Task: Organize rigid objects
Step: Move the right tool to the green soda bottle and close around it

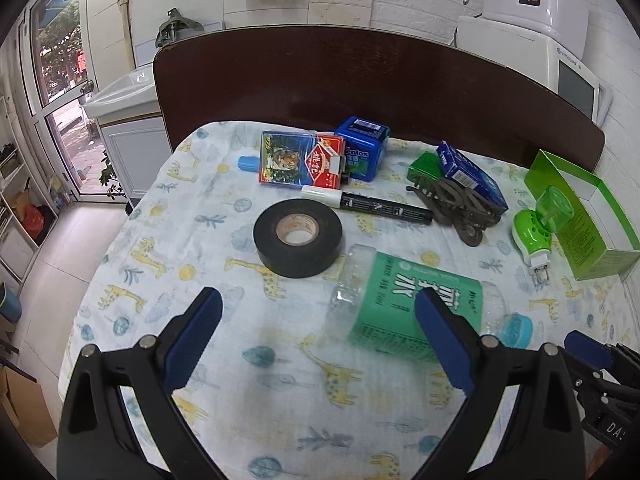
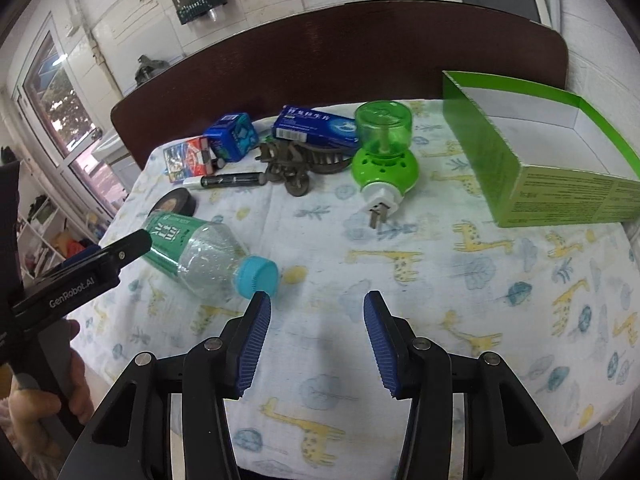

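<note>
The water bottle (image 2: 200,256) lies on its side, cap toward the empty, part-open right gripper (image 2: 316,344) and just left of it; the left gripper (image 1: 320,340), wide and empty, flanks its label.

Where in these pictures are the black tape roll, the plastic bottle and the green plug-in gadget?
Black tape roll (image 1: 298,237): left wrist view, on its flat top face.
Plastic bottle (image 2: 208,258): right wrist view, on its clear body.
Green plug-in gadget (image 2: 385,164): right wrist view, on its green base.
</note>
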### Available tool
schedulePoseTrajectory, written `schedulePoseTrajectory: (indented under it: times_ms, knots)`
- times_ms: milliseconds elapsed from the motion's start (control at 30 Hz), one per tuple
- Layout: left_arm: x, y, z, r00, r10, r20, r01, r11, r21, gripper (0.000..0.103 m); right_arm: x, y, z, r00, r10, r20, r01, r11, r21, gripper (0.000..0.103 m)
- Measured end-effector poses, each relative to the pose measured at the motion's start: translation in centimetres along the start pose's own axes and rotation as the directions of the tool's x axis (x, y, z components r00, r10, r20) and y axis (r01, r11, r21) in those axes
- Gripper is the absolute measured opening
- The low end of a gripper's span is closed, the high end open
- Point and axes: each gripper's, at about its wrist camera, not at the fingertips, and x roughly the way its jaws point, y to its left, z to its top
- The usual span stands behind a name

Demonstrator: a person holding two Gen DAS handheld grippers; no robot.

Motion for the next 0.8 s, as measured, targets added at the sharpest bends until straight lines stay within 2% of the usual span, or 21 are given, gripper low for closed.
schedulePoseTrajectory:
  times_ms: [133, 300, 367, 400, 433, 500, 533, 700, 767, 800]
  knots:
    - [0.5, 0.8, 0.7, 0.994, -0.105, -0.006, 0.106, 0.994, 0.019, 0.097, 1.3, 1.2, 0.6, 1.000, 0.010, -0.026, -0.011, 1.000, -0.015, 0.050]
    - [1.5, -0.1, 1.2, 0.972, -0.232, -0.024, 0.233, 0.970, 0.067, 0.097, 2.1, 1.8, 1.5, 0.998, 0.056, -0.028, -0.056, 0.998, 0.003, 0.050]
    - [2.5, -0.4, 1.3, 0.965, -0.256, -0.060, 0.260, 0.963, 0.066, 0.092, 2.6, 2.1, 1.9, 0.997, 0.063, -0.038, -0.063, 0.998, 0.004, 0.050]
    - [3.1, -0.5, 1.3, 0.958, -0.275, -0.084, 0.281, 0.958, 0.061, 0.082, 2.9, 2.1, 2.0, 0.997, 0.061, -0.042, -0.061, 0.998, 0.003, 0.050]
    - [3.5, -0.2, 1.3, 0.942, -0.322, -0.094, 0.327, 0.944, 0.038, 0.080, 3.2, 2.2, 2.1, 0.997, 0.062, -0.046, -0.062, 0.998, 0.000, 0.050]
    - [4.0, 0.2, 1.4, 0.907, -0.403, -0.121, 0.403, 0.915, -0.020, 0.069, 3.5, 2.3, 2.3, 0.997, 0.066, -0.048, -0.066, 0.998, -0.011, 0.050]
    - [4.1, 0.2, 1.4, 0.897, -0.423, -0.127, 0.422, 0.906, -0.033, 0.069, 3.6, 2.3, 2.4, 0.996, 0.069, -0.050, -0.070, 0.997, -0.017, 0.050]
    - [2.9, -1.7, 0.9, 0.902, -0.407, -0.142, 0.418, 0.907, 0.051, 0.068, 3.4, 1.7, 3.0, 0.994, 0.100, -0.041, -0.101, 0.994, -0.029, 0.045]
    - [2.7, -2.7, 0.4, 0.883, -0.436, -0.174, 0.453, 0.888, 0.075, 0.066, 3.2, 1.6, 3.2, 0.993, 0.115, -0.032, -0.116, 0.992, -0.043, 0.045]
    - [2.7, -3.3, 0.1, 0.878, -0.438, -0.191, 0.461, 0.883, 0.090, 0.061, 3.3, 1.6, 3.2, 0.991, 0.131, -0.036, -0.133, 0.990, -0.044, 0.045]
